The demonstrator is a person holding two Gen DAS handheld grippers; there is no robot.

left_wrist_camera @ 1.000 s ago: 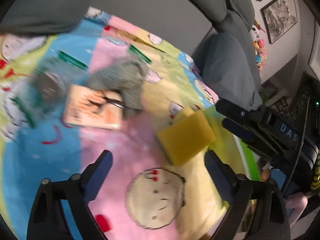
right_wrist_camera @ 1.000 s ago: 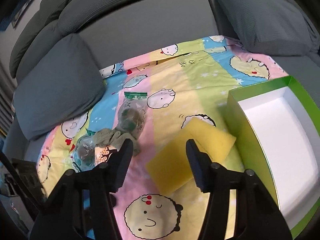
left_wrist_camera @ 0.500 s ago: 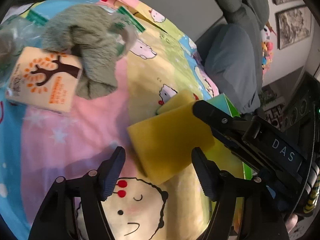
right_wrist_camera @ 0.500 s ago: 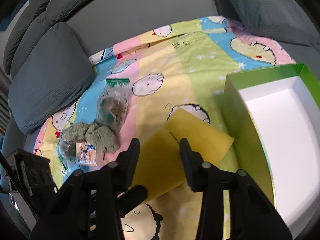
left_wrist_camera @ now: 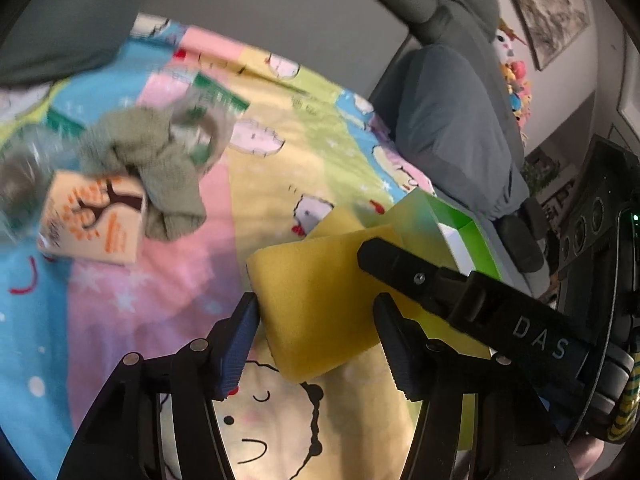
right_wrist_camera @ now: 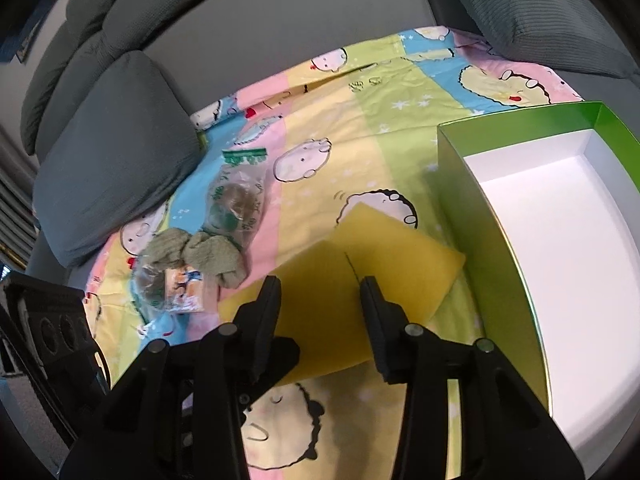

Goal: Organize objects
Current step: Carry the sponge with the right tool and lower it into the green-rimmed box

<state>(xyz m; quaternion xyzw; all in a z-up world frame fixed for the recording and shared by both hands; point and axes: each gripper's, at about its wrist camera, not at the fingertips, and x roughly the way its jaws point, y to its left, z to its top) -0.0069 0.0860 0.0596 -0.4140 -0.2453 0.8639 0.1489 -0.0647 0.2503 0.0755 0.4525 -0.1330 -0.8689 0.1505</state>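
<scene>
A yellow sponge (left_wrist_camera: pixel 312 268) lies on the cartoon-print sheet (left_wrist_camera: pixel 304 152) between the fingers of my left gripper (left_wrist_camera: pixel 316 304). Its jaws are closing, and both pads touch the sponge's sides. A second yellow sponge (left_wrist_camera: pixel 340 220) lies just behind, against the green box (left_wrist_camera: pixel 460 224). One finger (left_wrist_camera: pixel 400 268) of my right gripper reaches over the near sponge's far corner. In the right wrist view, my right gripper (right_wrist_camera: pixel 320 288) hangs just above the near sponge (right_wrist_camera: pixel 320 332), jaws apart with nothing pinched. The other sponge (right_wrist_camera: pixel 400 248) sits beside the box (right_wrist_camera: pixel 472 208), which is white inside.
A grey-green sock bundle (right_wrist_camera: pixel 212 256), a tree-print tissue packet (left_wrist_camera: pixel 92 220) and clear zip bags (right_wrist_camera: pixel 236 200) lie in a heap on the sheet's left. Grey cushions (right_wrist_camera: pixel 108 148) and the sofa back ring the sheet.
My left gripper moved in on the yellow sponge and its jaws narrowed until they met its sides. My right gripper sank closer over the sponges and its jaws narrowed too.
</scene>
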